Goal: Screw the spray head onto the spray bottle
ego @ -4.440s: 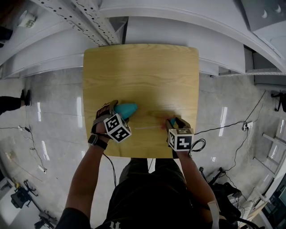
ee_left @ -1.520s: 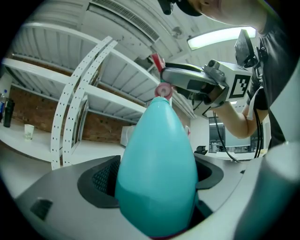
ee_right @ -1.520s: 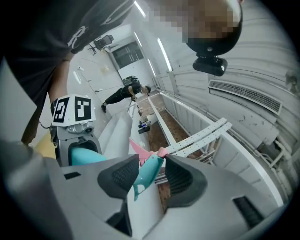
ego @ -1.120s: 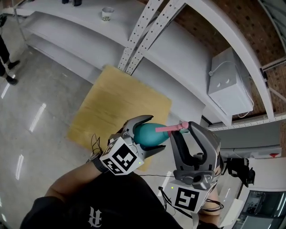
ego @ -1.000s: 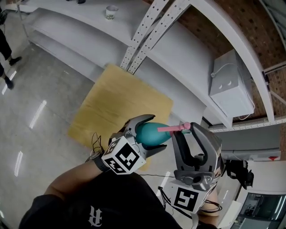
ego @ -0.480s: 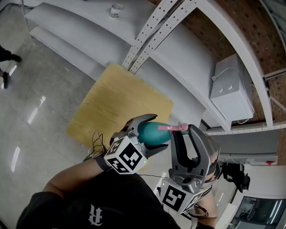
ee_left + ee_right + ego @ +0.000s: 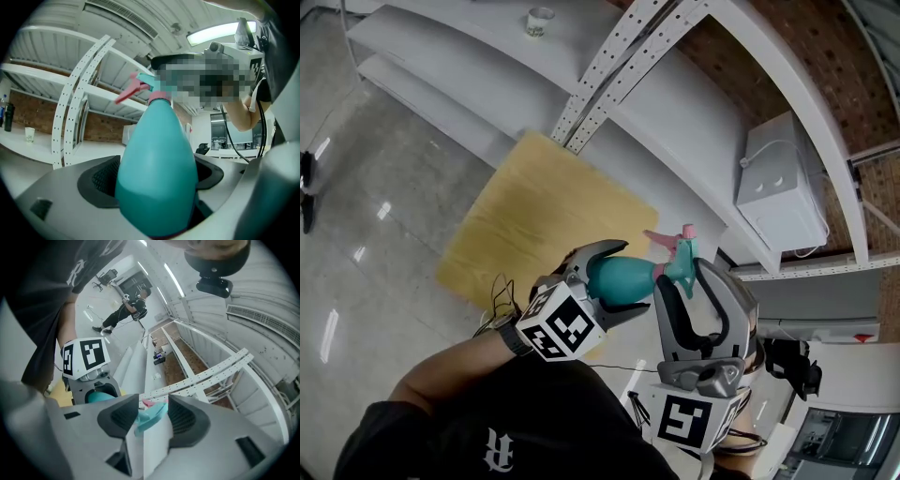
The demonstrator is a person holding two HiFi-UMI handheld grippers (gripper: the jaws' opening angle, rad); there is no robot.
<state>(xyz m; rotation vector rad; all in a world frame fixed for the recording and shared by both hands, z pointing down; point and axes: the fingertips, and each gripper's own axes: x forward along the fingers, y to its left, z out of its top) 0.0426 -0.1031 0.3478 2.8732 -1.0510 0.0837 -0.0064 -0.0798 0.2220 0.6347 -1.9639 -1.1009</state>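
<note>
In the head view my left gripper [image 7: 623, 281] is shut on the teal spray bottle [image 7: 614, 278], which is held in the air, neck pointing right. The teal spray head [image 7: 677, 251] with its pink trigger sits at the bottle's neck, and my right gripper [image 7: 686, 274] is shut on it. The left gripper view shows the bottle [image 7: 157, 173] between the left gripper's [image 7: 157, 183] pads, with the spray head [image 7: 143, 86] on top. In the right gripper view the spray head [image 7: 152, 417] is pinched in my right gripper [image 7: 153, 416], and the bottle [image 7: 99, 397] shows behind.
The wooden table [image 7: 553, 211] lies below and to the left of both grippers. White shelves with perforated uprights [image 7: 609, 66] run behind it, bearing a cup [image 7: 540, 19] and a white box [image 7: 778, 183]. A person [image 7: 125, 310] stands far off on the floor.
The spray head has turned in the right gripper: its pink trigger now points up and left, where before a pink part lay flat across the bottle's neck. The left gripper stayed put.
</note>
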